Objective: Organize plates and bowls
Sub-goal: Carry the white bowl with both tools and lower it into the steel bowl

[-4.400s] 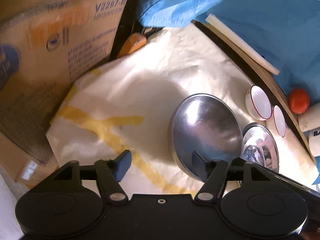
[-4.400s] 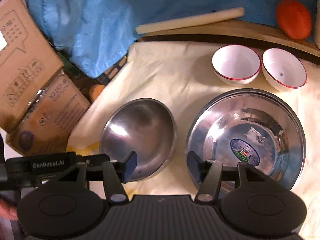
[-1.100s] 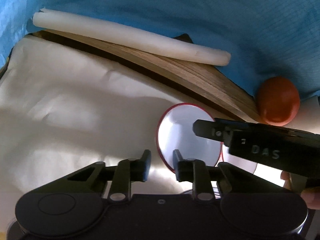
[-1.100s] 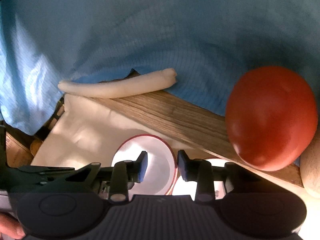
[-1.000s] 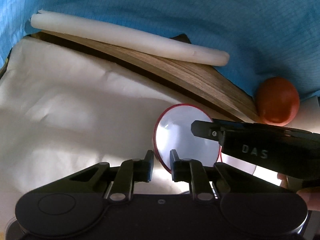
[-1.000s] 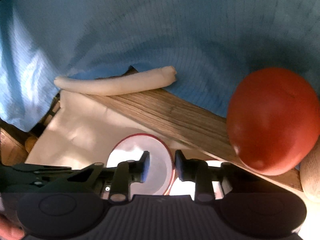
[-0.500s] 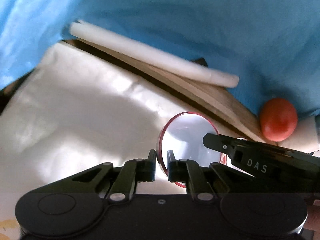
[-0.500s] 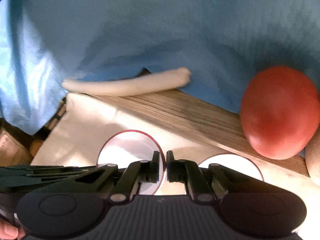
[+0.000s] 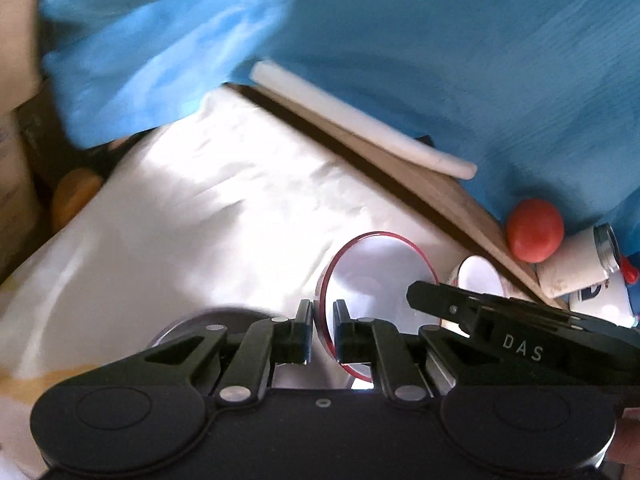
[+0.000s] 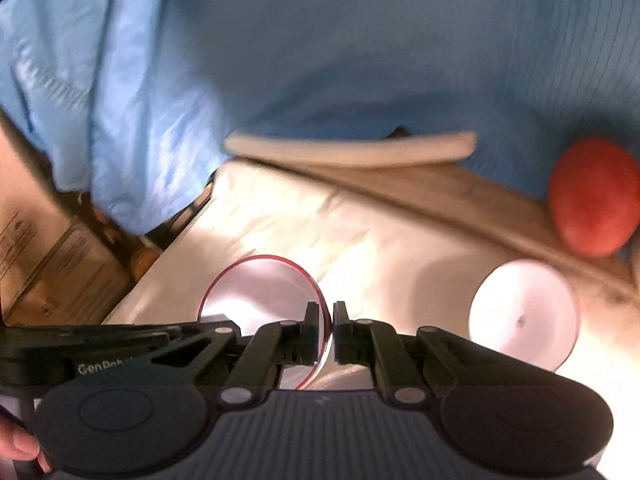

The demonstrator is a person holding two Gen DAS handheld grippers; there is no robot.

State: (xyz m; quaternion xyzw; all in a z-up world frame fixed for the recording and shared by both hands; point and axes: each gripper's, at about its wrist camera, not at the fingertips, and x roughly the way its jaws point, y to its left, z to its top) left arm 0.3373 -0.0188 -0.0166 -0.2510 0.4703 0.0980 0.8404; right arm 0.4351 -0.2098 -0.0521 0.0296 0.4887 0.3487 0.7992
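Note:
A white bowl with a red rim (image 9: 380,276) hangs tilted above the cream cloth (image 9: 200,220), held from both sides. My left gripper (image 9: 322,312) is shut on its left rim. My right gripper (image 10: 327,316) is shut on the right rim of the same bowl (image 10: 260,292). A second white bowl (image 10: 524,312) sits on the cloth to the right, also seen in the left wrist view (image 9: 480,284) behind the right gripper's black body. The edge of a steel bowl (image 9: 224,316) shows just left of my left fingers.
An orange-red ball (image 10: 592,200) and a white bottle (image 9: 580,276) lie at the right by a wooden board (image 9: 440,192). A white rod (image 9: 360,120) rests along the board against blue fabric (image 9: 400,40). Cardboard boxes (image 10: 48,248) stand at the left.
Both grippers closed on the rim of the red-rimmed bowl, then lifted it and drew it back and to the left. The second bowl stayed on the cloth.

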